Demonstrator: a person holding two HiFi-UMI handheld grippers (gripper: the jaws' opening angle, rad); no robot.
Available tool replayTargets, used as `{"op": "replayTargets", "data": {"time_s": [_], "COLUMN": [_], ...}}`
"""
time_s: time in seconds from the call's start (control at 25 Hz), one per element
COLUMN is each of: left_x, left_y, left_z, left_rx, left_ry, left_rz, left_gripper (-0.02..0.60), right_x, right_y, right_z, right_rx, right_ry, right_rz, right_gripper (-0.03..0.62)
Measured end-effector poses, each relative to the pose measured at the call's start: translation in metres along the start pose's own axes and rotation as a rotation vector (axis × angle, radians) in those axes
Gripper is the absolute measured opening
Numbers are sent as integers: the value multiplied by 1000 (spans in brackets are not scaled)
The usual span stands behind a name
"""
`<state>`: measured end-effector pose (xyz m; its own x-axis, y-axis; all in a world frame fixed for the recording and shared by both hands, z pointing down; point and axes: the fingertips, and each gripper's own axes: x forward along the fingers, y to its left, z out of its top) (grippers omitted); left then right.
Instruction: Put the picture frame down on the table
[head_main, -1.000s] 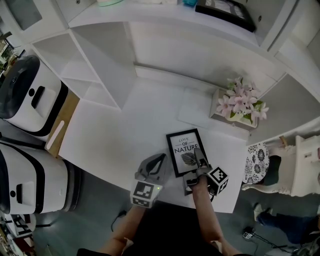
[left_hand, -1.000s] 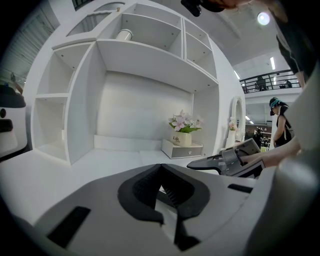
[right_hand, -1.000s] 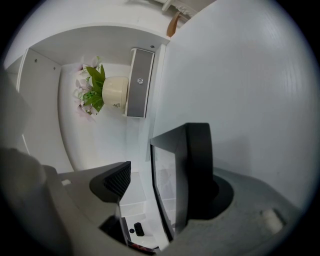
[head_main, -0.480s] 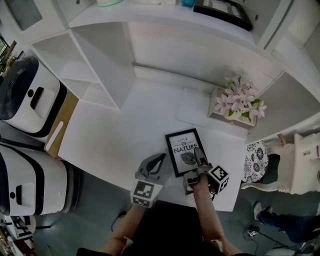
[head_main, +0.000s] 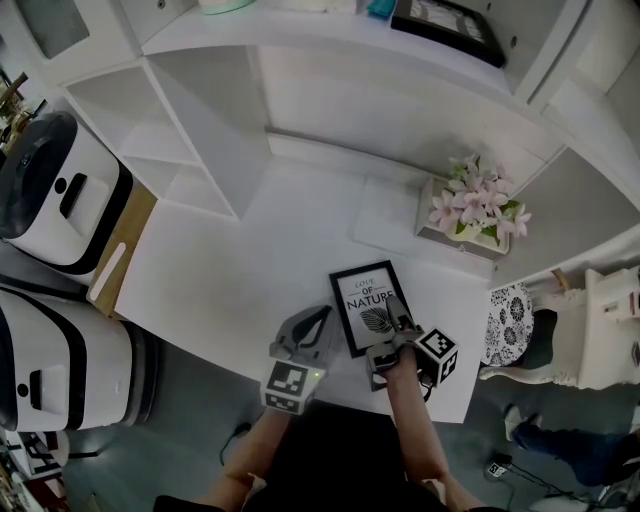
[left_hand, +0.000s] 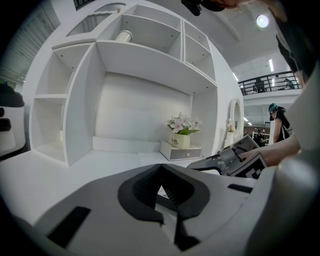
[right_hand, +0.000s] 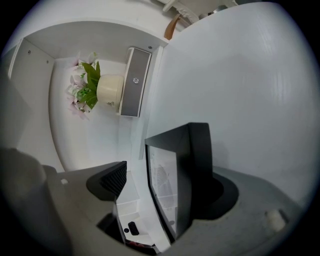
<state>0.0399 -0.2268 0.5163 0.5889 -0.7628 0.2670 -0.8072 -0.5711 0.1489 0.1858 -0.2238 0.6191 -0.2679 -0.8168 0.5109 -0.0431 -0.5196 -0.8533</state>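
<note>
The picture frame (head_main: 366, 303), black with a "LOVE OF NATURE" leaf print, lies on the white table (head_main: 230, 270) near its front edge. My right gripper (head_main: 398, 318) is at the frame's near right corner. Its jaws have just been opening. In the right gripper view the frame (right_hand: 175, 185) stands between them: its back rests against the right jaw and the left pad (right_hand: 114, 181) is clear of the glass. My left gripper (head_main: 322, 316) hovers just left of the frame. Its pads (left_hand: 150, 187) meet at the tips with nothing between them.
A pot of pink flowers (head_main: 478, 212) on a small drawer box stands at the back right. White shelving (head_main: 170, 120) rises behind and to the left. Two white appliances (head_main: 55, 190) stand left of the table, and a patterned stool (head_main: 512, 325) stands to its right.
</note>
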Motion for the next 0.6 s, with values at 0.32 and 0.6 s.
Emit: {"op": "replayTargets", "data": {"time_s": [0.32, 0.6], "left_x": [0, 2], "left_y": [2, 3], "left_z": [3, 5], "left_rx": [1, 1], "left_ry": [-8, -12], "left_rz": [1, -2], "left_gripper": [11, 11], "right_x": [-1, -3], "right_y": [-5, -8], "right_z": [-1, -2], "right_rx": [-1, -19], "right_ry": [6, 11], "right_rz": [-65, -108], "right_gripper": [394, 394]}}
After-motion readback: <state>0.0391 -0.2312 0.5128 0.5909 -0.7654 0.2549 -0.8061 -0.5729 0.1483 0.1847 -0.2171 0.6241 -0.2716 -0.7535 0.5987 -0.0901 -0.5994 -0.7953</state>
